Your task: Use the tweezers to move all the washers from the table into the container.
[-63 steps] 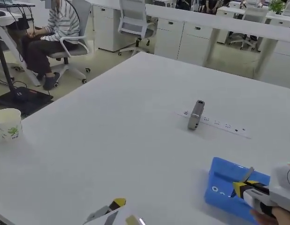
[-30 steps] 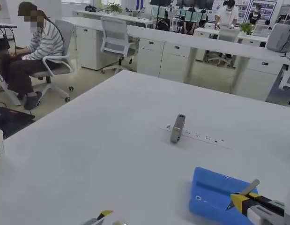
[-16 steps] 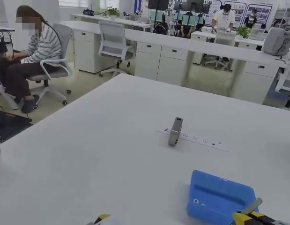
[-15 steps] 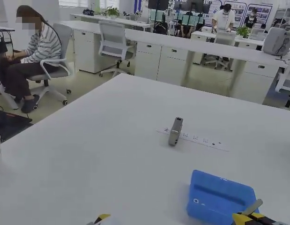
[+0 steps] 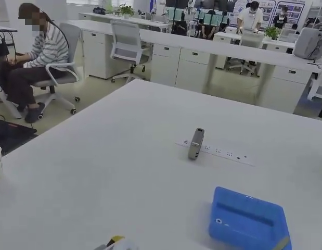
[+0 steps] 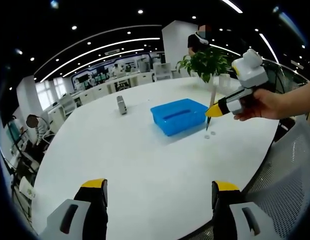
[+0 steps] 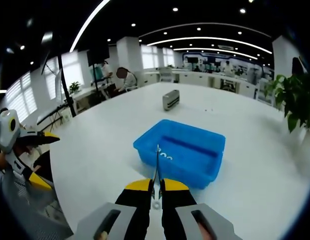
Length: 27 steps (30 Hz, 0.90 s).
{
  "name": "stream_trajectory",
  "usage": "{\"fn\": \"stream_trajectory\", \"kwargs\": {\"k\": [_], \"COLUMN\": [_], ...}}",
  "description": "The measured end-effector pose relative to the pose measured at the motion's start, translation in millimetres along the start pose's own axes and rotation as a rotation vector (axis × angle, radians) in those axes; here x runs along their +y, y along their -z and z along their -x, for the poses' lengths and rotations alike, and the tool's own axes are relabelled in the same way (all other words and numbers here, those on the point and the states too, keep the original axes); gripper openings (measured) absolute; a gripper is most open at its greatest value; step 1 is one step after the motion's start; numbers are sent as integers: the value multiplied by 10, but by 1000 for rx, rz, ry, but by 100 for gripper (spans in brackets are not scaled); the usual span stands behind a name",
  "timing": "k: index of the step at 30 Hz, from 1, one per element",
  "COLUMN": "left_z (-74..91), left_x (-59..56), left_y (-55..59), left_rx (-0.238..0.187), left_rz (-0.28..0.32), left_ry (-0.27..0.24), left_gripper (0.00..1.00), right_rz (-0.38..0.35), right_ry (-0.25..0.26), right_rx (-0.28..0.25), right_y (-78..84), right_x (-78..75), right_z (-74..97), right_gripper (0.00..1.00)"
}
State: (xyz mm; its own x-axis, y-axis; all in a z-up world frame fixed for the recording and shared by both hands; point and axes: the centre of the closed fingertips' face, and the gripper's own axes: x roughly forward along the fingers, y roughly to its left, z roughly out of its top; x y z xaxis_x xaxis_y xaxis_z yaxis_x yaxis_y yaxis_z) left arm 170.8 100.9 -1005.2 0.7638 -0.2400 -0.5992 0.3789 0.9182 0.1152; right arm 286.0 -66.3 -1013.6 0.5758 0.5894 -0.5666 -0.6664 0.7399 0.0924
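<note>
container: rectangular blue plastic container (image 7: pixel 195 174)
table: broad plain white table (image 5: pixel 124 172)
tweezers: thin silver metal tweezers (image 7: pixel 157 165)
grippers: left gripper (image 6: pixel 159 186), right gripper (image 7: pixel 157 184), 2 yellow tips each
shirt: person's grey-white striped shirt (image 5: pixel 49 47)

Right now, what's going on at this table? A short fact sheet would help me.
Container: blue, a few washers inside
Loose washers: on the table, beside the container
Left tool: open, empty
Right tool: shut on tweezers, tips pointing down near the loose washers
Also there: power strip, grey box
</note>
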Motion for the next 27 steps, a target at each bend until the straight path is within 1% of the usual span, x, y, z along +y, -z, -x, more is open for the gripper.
{"fn": "stream_trajectory", "kwargs": {"k": [6,14,18,23,24,27], "left_z": [-1,-9,-17,-13,-14,-16], "left_x": [2,1,-6,6,5,3], "left_y": [6,26,48,44,45,50], "left_rx": [4,16,30,26,27,31], "left_rz": [-2,-7,-25,-12,-14,-18], "left_ry": [-2,-3,-6,-7,-7,-7], "left_gripper": [87,87,86,86,86,86], "right_rz": [-14,-7,-14,-8,-8,-18], "right_ry": [4,8,10,12,13,15], "right_rx": [16,27,31,42,32,31], "right_y": [78,131,155,216,194,186], "right_x": [-20,-51,-68,-113,-112,-116], "right_z": [-21,-53,-68,-96,-96,-94], "right_gripper": [3,3,3,3,3,3]}}
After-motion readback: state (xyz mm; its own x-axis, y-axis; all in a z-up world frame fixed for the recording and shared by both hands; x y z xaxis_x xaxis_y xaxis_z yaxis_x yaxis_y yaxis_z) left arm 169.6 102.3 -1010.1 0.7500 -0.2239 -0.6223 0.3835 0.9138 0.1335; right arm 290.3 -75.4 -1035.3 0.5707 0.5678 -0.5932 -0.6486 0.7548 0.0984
